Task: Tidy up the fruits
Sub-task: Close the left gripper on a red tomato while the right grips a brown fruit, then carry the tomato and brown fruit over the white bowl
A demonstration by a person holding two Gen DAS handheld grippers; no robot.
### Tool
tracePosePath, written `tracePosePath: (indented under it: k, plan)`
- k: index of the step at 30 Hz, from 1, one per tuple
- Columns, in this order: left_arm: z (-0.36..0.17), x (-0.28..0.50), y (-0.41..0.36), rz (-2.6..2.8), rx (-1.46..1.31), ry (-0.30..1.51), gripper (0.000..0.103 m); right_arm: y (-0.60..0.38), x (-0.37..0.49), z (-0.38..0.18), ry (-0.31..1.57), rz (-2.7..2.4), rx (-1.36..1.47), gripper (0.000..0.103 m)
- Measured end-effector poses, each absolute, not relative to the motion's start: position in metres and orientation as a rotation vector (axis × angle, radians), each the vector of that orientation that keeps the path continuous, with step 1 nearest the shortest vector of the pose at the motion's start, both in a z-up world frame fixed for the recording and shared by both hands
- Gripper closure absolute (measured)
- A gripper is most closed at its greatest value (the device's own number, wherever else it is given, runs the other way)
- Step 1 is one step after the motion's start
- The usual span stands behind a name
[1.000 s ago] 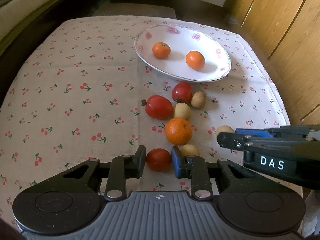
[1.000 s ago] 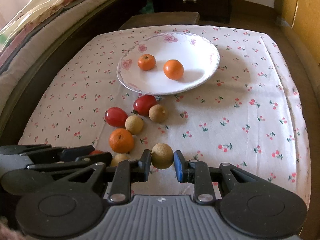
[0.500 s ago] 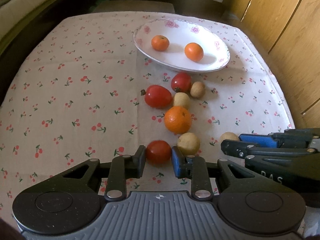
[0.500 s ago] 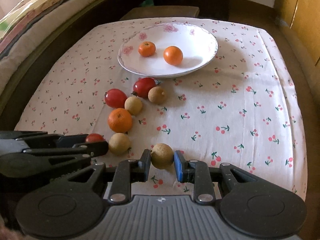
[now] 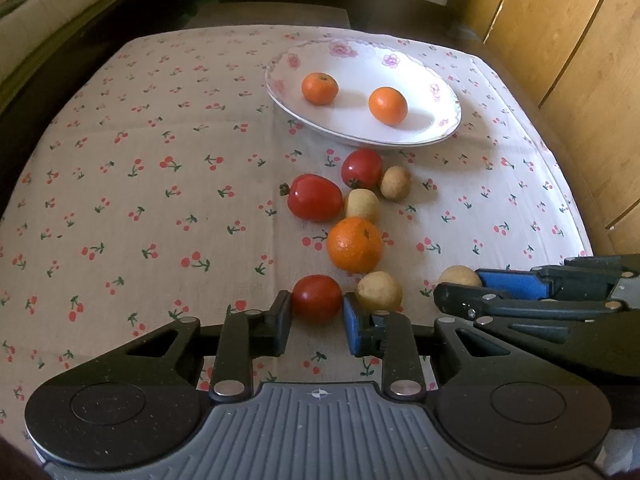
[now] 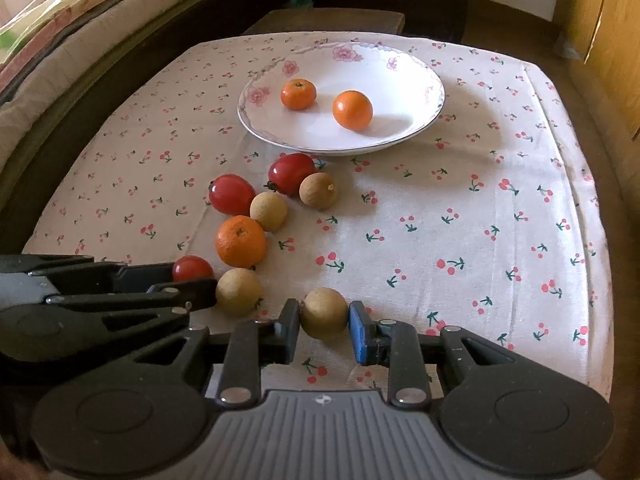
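Currently the left hand-held gripper (image 5: 316,316) is clamping a cherry tomato (image 5: 316,299), while the right hand-held gripper (image 6: 324,330) is gripping a longan (image 6: 323,313).

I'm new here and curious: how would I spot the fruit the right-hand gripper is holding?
Start at the white plate, then follow the fruit trail on the cherry-print cloth toward the camera. The last, a round tan fruit, sits apart from the rest, pinched in the right gripper.
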State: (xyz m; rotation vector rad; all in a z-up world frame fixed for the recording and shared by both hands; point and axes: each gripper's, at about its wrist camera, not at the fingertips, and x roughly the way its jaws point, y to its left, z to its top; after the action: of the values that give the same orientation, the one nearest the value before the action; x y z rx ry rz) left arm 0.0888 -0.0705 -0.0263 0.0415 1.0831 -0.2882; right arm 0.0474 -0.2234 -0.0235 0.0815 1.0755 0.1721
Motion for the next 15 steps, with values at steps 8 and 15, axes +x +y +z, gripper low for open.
tracePosePath:
  k: [8,15]
  plan:
    - [-0.016,0.084,-0.066,-0.287,0.015,1.067,0.068,-0.229,0.037,-0.009,1.043,0.166,0.11,0.075]
    - [-0.016,0.085,-0.063,-0.267,-0.012,1.078,0.068,-0.232,0.032,-0.005,1.032,0.173,0.123,0.075]
